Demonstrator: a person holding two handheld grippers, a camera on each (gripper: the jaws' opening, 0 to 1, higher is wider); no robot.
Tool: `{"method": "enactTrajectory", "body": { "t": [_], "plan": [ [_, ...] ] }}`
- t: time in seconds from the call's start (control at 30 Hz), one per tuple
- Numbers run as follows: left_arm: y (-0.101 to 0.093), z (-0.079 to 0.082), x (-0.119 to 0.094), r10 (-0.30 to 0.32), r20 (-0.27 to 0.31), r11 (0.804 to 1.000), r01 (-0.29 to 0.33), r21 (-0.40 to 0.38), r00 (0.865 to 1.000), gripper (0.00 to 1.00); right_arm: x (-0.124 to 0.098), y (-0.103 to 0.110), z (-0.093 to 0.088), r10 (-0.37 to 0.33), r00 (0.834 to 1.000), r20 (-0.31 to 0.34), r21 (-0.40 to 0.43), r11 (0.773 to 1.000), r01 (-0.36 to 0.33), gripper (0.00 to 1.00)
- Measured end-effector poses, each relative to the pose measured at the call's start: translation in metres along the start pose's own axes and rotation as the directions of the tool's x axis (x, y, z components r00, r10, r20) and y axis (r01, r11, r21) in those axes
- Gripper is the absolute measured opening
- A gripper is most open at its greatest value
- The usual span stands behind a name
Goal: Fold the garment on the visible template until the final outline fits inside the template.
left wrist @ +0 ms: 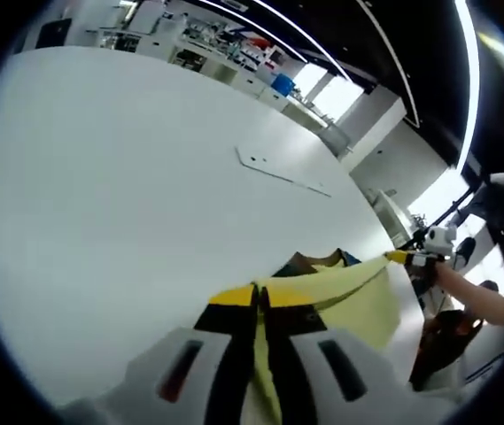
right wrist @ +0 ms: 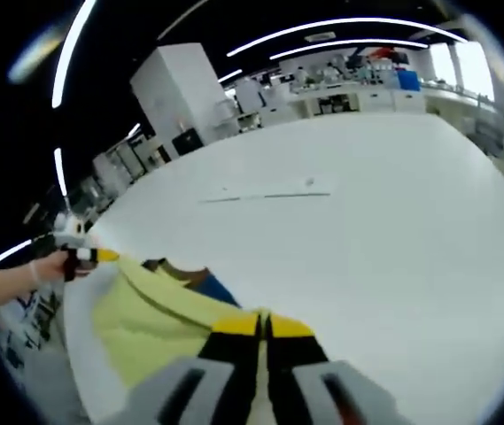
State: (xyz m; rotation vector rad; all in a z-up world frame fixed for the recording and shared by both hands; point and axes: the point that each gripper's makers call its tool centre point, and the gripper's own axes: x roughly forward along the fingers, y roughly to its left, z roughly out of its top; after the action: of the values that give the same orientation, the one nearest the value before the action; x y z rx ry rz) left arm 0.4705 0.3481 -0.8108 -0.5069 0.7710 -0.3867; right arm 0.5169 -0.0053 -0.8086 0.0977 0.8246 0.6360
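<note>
While we look forward along each of our two grippers, we count one garment, pale yellow with a darker brown and blue patch at its far edge, stretched in the air between them above one large white table. Our left gripper has its yellow-tipped black fingers pressed together on a near edge of the cloth, which runs down between them. Our right gripper does the same, its two fingers closed tight on the opposite edge, the fabric pinched in the narrow seam between them. In the left gripper view we see the right gripper at the far right, its yellow tip on a corner of the cloth, with a bare forearm behind it. In the right gripper view the left gripper appears at the far left, likewise holding a corner, with a hand behind it. One flat white template lies on the table well beyond the garment, a thin angular outline, also seen in the right gripper view. Nothing rests on it. Around the table stand white cabinets and cluttered lab benches under long ceiling light strips, with bright windows beyond.
</note>
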Motion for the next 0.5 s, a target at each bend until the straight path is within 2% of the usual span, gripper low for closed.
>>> {"method": "enactTrajectory", "body": {
  "t": [0.07, 0.23, 0.5],
  "plan": [
    [0.001, -0.006, 0.002, 0.007, -0.011, 1.000, -0.007, 0.004, 1.000, 0.00, 0.001, 0.003, -0.004, 0.001, 1.000, -0.008, -0.012, 1.000, -0.001, 0.00],
    [0.010, -0.010, 0.007, 0.018, -0.019, 1.000, -0.018, -0.011, 1.000, 0.00, 0.009, -0.010, -0.011, 0.002, 1.000, -0.022, 0.003, 1.000, -0.001, 0.00],
    [0.020, -0.010, 0.014, 0.020, -0.022, 0.999, -0.021, -0.028, 1.000, 0.00, 0.015, -0.011, -0.018, 0.002, 1.000, -0.027, 0.019, 1.000, -0.001, 0.00]
  ]
}}
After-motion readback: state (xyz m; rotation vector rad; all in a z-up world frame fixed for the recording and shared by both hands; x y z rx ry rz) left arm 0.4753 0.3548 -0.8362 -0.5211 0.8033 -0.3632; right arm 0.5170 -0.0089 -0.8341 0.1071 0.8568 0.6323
